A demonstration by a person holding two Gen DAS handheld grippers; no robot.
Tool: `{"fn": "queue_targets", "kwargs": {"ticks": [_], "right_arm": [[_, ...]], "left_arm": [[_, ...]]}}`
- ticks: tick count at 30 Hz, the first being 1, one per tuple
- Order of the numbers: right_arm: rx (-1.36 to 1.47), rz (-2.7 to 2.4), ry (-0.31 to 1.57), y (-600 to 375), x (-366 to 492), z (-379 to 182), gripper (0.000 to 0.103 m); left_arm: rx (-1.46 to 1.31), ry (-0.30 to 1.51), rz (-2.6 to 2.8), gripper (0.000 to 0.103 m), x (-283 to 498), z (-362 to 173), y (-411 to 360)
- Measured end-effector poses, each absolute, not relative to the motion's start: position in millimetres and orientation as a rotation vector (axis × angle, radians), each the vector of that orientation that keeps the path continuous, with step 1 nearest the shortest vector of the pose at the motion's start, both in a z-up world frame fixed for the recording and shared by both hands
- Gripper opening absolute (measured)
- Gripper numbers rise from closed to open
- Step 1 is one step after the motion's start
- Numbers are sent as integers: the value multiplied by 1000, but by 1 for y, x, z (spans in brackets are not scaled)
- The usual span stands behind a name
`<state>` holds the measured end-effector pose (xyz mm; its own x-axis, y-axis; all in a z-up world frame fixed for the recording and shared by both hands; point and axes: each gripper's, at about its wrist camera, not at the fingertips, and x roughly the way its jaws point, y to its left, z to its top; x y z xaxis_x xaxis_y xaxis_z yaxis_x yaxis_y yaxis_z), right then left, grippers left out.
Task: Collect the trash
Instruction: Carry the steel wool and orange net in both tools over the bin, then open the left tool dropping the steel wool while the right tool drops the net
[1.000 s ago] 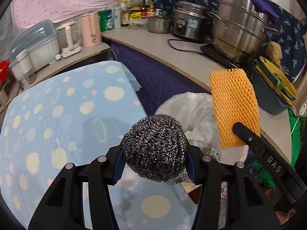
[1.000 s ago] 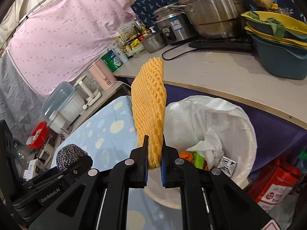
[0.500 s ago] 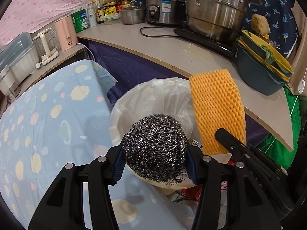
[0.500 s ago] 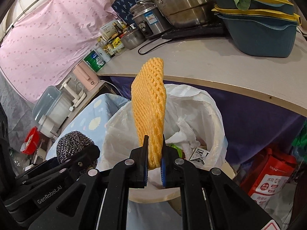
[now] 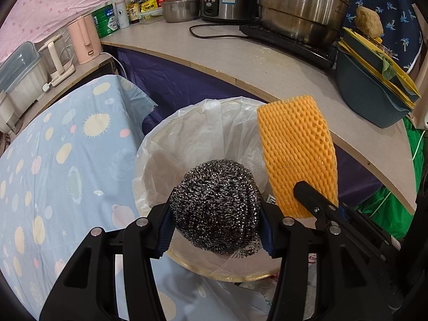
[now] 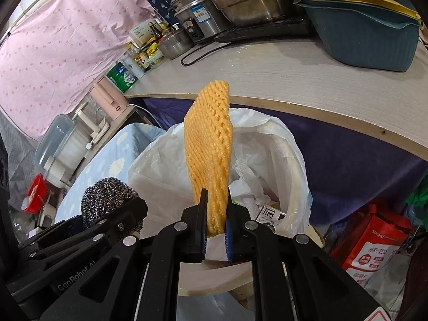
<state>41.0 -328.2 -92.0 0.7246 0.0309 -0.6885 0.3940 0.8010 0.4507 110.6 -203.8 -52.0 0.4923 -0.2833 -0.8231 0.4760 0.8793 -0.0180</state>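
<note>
Both hands have come forward and down over the lined bin [image 5: 187,144], where the left gripper [image 5: 216,230], half open, clamps a springy, light steel-wool ball [image 5: 216,206] by its sides, and the right gripper [image 6: 216,230], nearly closed, pinches a soft, featherlight orange foam net [image 6: 208,149] at its lower end.

Trash bin [image 5: 160,144] on the floor below the table's [image 5: 267,64] front edge, cloth-covered surface [image 5: 67,160] to its left; scouring ball [image 5: 216,206] over the bin's near rim, foam net [image 5: 294,155] upright to its right; pots [image 5: 299,2] along the table's back edge, basin [image 5: 366,96] at its right end.
</note>
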Motion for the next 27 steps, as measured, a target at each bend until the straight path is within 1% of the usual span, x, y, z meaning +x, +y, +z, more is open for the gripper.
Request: {"fn": "queue_targets", "kwargs": {"ticks": [9, 11, 14, 16, 17, 18, 19, 20, 22, 27], "right_arm": [[621, -219, 761, -328, 45, -99, 11], [623, -227, 761, -327, 46, -100, 14], [634, -238, 767, -329, 48, -103, 15], [636, -265, 762, -331, 47, -104, 28], [641, -280, 752, -333, 45, -103, 32], [644, -292, 745, -335, 43, -102, 37], [646, -299, 739, -336, 42, -102, 38], [649, -304, 731, -338, 40, -100, 39], [653, -308, 721, -339, 37, -98, 42], [644, -316, 702, -338, 33, -89, 44]], "left_arm": [[216, 969, -457, 50, 117, -58, -206], [214, 970, -455, 50, 119, -60, -205], [202, 972, -455, 51, 121, -62, -205], [194, 962, -446, 53, 122, -61, -205], [194, 952, -429, 54, 122, -60, -204], [190, 944, -422, 59, 124, -59, -202], [187, 939, -415, 65, 125, -58, -201], [183, 935, -408, 67, 125, -57, -199], [180, 927, -401, 68, 126, -55, -197], [172, 934, -383, 70, 128, -54, -193]]}}
